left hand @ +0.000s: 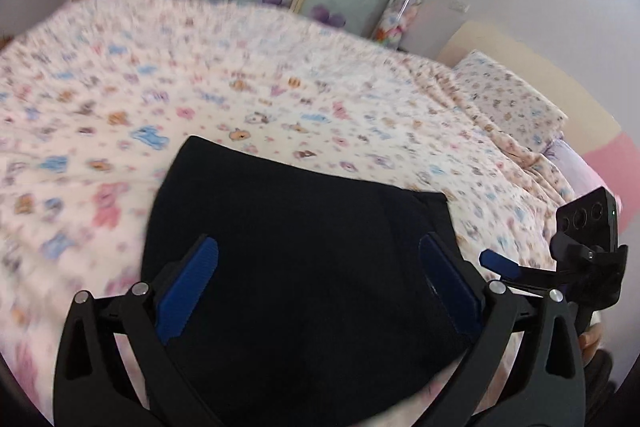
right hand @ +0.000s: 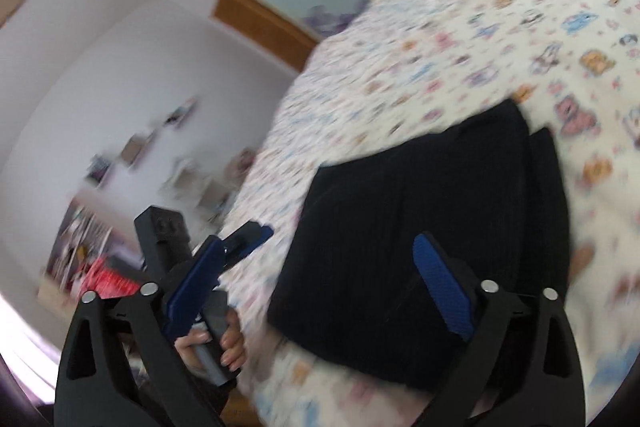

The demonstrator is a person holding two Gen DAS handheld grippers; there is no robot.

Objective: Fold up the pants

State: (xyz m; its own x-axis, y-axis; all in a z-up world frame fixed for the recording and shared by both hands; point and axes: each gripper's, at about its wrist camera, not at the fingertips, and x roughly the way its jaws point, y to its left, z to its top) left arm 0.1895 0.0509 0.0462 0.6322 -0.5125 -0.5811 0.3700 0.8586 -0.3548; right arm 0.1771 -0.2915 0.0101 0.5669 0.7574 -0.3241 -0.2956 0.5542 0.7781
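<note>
On the bed with the cartoon-print pink sheet [left hand: 280, 75], the black knit pants [left hand: 304, 251] lie already folded into a compact, roughly rectangular stack near the front edge of the mattress. Left gripper [left hand: 318, 283]: jaws spread wide, blue pads either side of the stack in view, nothing between them under pressure; holds nothing. Right gripper [right hand: 320, 291]: jaws likewise wide open and empty, the stack lying ahead and to its right. In the right wrist view the person's hand [right hand: 212, 347] is visible on the left tool's handle.

Both frames are motion-blurred, so I cannot say for certain whether either pad brushes the cloth; it looks like clearance.

Judgement: the fold looks essentially done, with one layer edge [right hand: 540, 187] sticking out slightly along the far side. To finish well, square that stray layer: approach low, pinch only the top layer at its corner, draw it flush with the layers beneath, release before lifting away. Avoid dragging the whole stack over the sheet, which would undo the fold.
</note>
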